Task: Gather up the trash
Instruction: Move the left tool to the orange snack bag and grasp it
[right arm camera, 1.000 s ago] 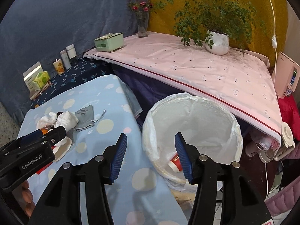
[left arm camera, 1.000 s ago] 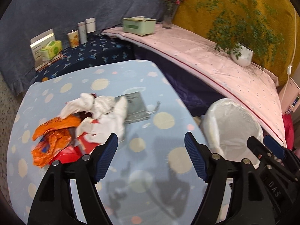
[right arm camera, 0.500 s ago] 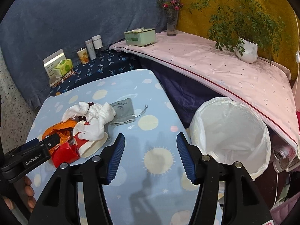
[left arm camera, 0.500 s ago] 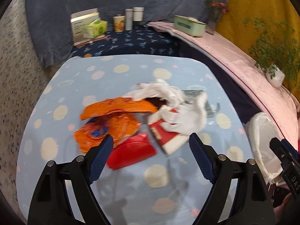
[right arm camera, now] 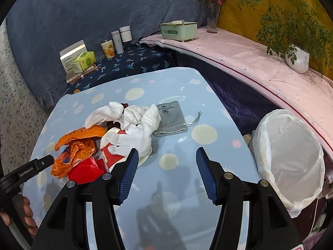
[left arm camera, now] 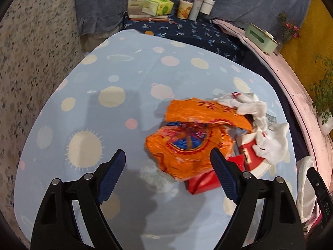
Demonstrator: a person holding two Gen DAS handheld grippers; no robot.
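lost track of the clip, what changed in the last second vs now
Both tongs swung away from the white-lined trash bin toward the trash pile. The left tongs have just been opening, nothing between them, now beside the crumpled orange plastic wrapper. The right tongs are open and empty. The pile and the grey drawstring pouch lie unmoved.

Beyond the gripper, back ledge: tissue pack (right arm camera: 83,61), printed can (right arm camera: 108,48), two white bottles (right arm camera: 121,38). Far right: green tissue box (right arm camera: 179,31), flower vase (right arm camera: 212,18), potted plant (right arm camera: 296,57). Grey drawstring pouch (right arm camera: 171,118) straight ahead on the surface (right arm camera: 183,141).
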